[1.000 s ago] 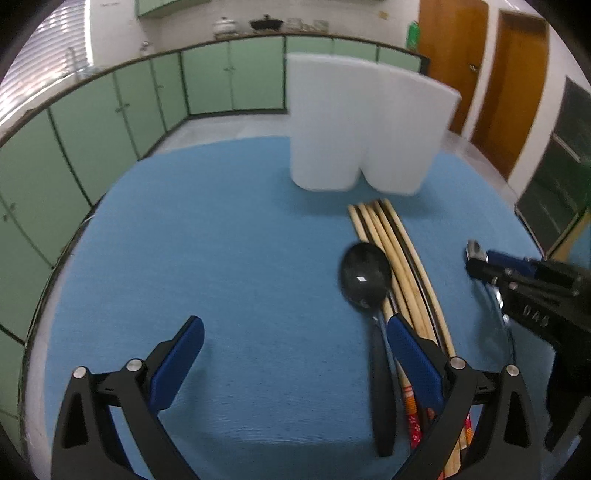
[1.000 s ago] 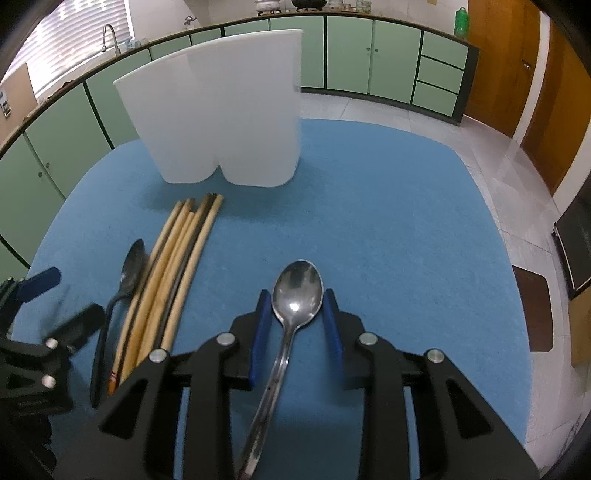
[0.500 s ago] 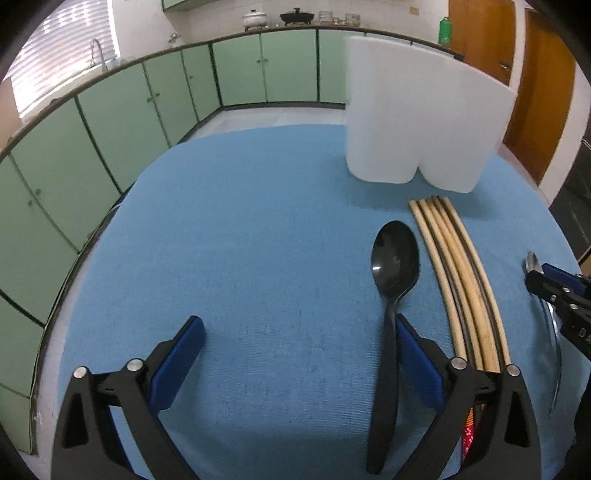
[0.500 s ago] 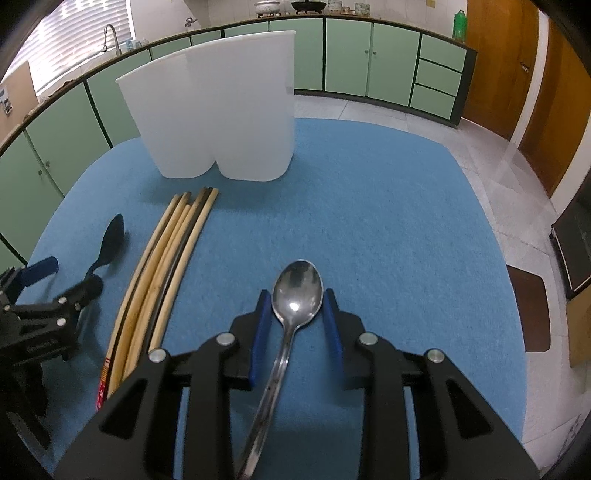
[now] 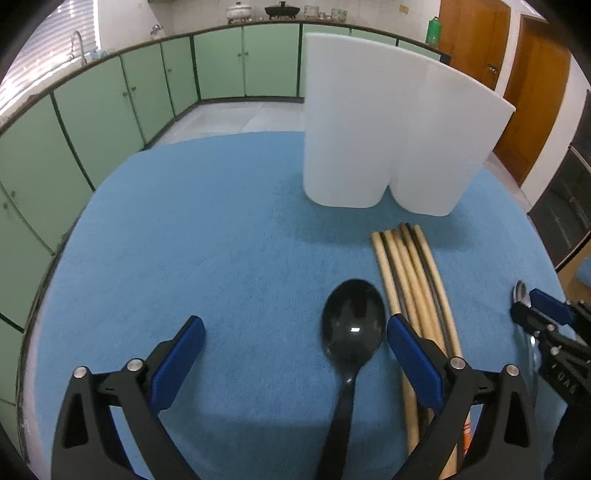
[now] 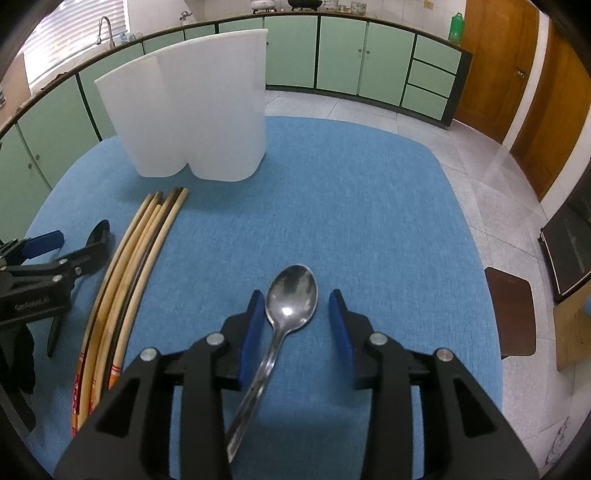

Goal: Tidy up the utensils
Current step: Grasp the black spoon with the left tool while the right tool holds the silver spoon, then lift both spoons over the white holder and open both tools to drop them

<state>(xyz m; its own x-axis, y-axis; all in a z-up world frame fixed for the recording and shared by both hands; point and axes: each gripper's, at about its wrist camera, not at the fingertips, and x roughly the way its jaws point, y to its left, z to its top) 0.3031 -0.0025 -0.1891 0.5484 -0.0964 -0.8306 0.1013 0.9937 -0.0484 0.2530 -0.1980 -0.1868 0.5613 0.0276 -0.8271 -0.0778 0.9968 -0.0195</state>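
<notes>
In front of the holder (image 5: pixel 369 129), on the cloth (image 5: pixel 221 240): chopsticks (image 5: pixel 410 273) in a tight bundle, tips nearest the holder; black spoon (image 5: pixel 352 325) just left of the bundle; steel spoon (image 6: pixel 288 314) well to its right. All flat, none yet in the holder; holder interior hidden.

Left gripper (image 5: pixel 295 325): released, fingers spread wide, black spoon bowl lying close to the right finger and far from the left. Right gripper (image 6: pixel 296 295): released, fingers straddling the steel spoon bowl without pressing it, handle running back under the left finger.

Likely faults:
- Off-centre closure of the left gripper, pushing the black spoon sideways rather than pinching it, or catching a chopstick alongside.
- Disturbance of the bundle by the right finger, scattering chopsticks.
- Slip or pivot of the smooth steel spoon if pinched at the rounded bowl.
- Tipping of the tall, light-looking holder from a spoon striking its rim.
- Collision between grippers on a shared approach to the holder.

Surface: blue woven cloth, rounded corners. Room: kitchen, green cabinets (image 5: pixel 110 99) behind the holder, tap (image 6: pixel 105 26) far left, wooden doors (image 6: pixel 491 55) far right, pale tiled floor (image 6: pixel 480 184).
</notes>
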